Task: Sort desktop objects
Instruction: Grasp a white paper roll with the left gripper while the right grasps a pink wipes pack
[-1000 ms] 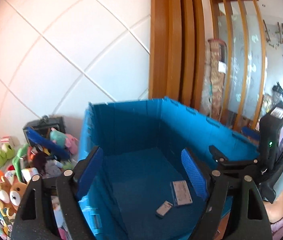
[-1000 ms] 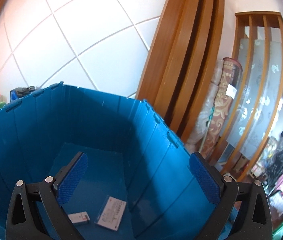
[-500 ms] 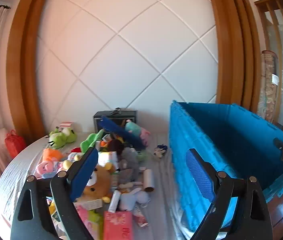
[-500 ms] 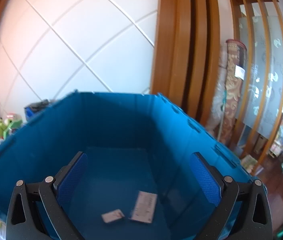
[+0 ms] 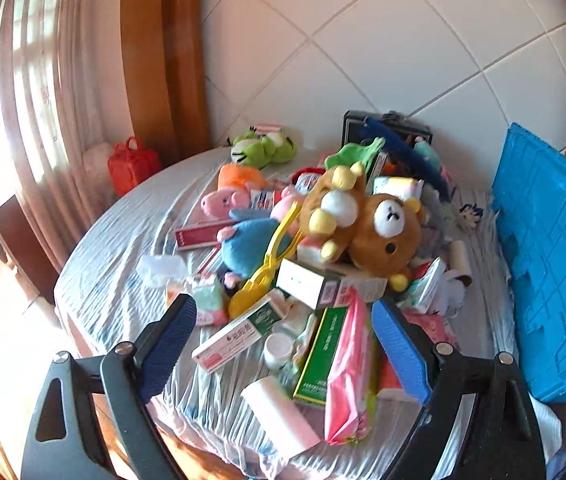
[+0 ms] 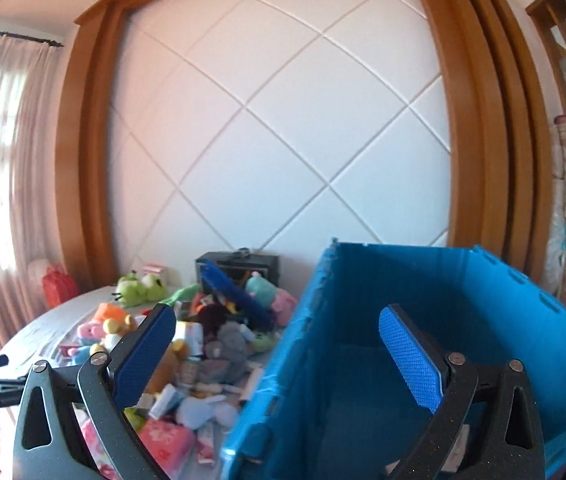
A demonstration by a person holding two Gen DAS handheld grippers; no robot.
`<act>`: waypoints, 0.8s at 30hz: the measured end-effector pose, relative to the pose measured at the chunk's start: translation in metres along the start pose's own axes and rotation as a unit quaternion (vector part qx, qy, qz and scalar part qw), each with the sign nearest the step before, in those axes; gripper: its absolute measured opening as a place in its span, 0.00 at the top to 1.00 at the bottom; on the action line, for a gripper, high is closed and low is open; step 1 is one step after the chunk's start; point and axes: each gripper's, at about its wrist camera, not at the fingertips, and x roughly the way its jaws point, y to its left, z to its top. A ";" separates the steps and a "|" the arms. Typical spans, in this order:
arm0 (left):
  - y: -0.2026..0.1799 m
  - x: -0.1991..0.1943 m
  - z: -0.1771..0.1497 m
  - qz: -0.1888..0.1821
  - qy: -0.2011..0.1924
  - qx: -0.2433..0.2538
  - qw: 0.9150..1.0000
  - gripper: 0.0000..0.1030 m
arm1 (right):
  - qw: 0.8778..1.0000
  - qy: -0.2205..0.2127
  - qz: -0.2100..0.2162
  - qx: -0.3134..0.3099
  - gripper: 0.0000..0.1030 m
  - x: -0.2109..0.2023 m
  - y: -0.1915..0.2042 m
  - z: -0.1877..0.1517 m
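Note:
My left gripper (image 5: 283, 340) is open and empty above the near part of a pile on a round table (image 5: 131, 248). Under it lie a white and green box (image 5: 239, 334), a green box (image 5: 321, 356), a pink packet (image 5: 349, 372) and a small white bottle (image 5: 278, 350). A brown bear plush (image 5: 387, 236) and a yellow plastic tool (image 5: 271, 260) lie further back. The blue crate (image 5: 551, 256) stands to the right. My right gripper (image 6: 279, 348) is open and empty, straddling the left wall of the crate (image 6: 423, 320).
Green frog plush (image 5: 265, 146), pink pig plush (image 5: 229, 196) and a black box (image 5: 387, 128) lie at the back of the table. A red bag (image 5: 133, 164) stands by the curtain at left. The tiled wall is close behind.
My left gripper has swung left from over the crate to over the pile on the table. My right gripper has also turned left, from inside the crate to over its left wall.

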 end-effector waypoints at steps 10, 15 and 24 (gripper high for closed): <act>0.028 0.062 -0.060 0.000 0.110 -0.042 0.993 0.12 | 0.988 0.084 0.122 -0.038 0.00 0.046 0.108 -0.050; 0.022 0.088 -0.089 -0.022 0.163 -0.051 0.985 0.16 | 0.973 0.181 0.136 -0.050 0.00 0.086 0.127 -0.103; 0.031 0.114 -0.112 -0.048 0.201 -0.073 0.976 0.33 | 0.939 0.323 0.116 -0.030 0.00 0.131 0.131 -0.174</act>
